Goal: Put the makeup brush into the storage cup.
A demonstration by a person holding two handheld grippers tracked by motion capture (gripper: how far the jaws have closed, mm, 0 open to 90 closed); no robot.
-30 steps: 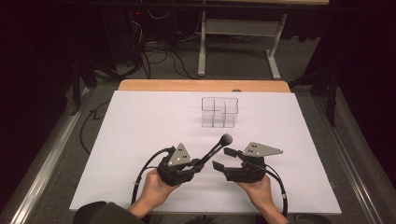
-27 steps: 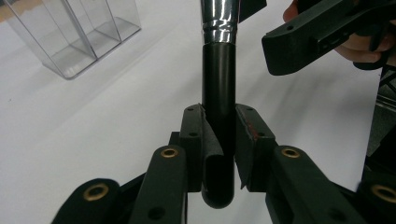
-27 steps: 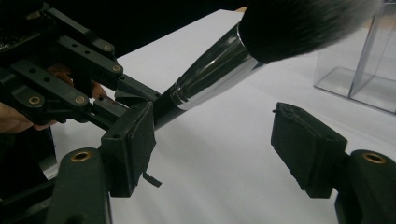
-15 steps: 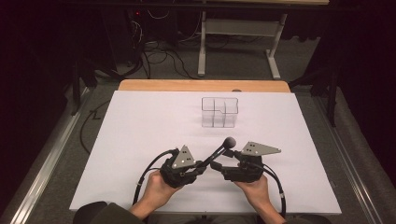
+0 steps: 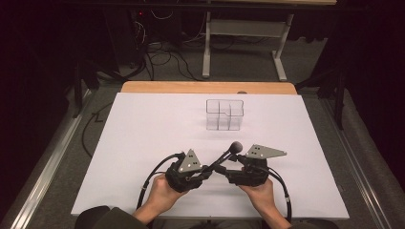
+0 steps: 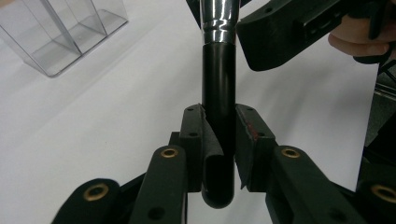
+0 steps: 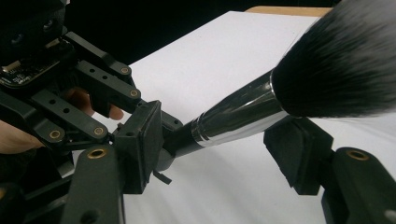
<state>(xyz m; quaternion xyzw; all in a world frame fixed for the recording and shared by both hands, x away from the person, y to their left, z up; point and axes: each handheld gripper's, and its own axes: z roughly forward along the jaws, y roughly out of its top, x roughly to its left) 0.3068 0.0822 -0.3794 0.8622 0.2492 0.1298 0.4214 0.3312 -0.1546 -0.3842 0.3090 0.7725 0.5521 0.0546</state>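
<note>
A makeup brush (image 5: 224, 156) with a black handle (image 6: 218, 93), a chrome ferrule and dark bristles (image 7: 341, 65) slants up to the right above the white table. My left gripper (image 5: 206, 172) is shut on the handle's lower end, pads pressed on both sides (image 6: 219, 144). My right gripper (image 5: 228, 168) faces it from the right. Its jaws (image 7: 219, 154) have just been closing and straddle the ferrule, with a gap still showing beside the pads.
A clear plastic organiser (image 5: 224, 114) with several compartments stands empty toward the table's far middle. White sheet (image 5: 143, 129) covers the table, with a wooden edge (image 5: 205, 87) at the back. Cables trail from both grippers toward the near edge.
My right gripper has edged left toward the left one, so that its jaws now sit around the brush's ferrule, and they have narrowed. The left gripper and brush have barely shifted.
</note>
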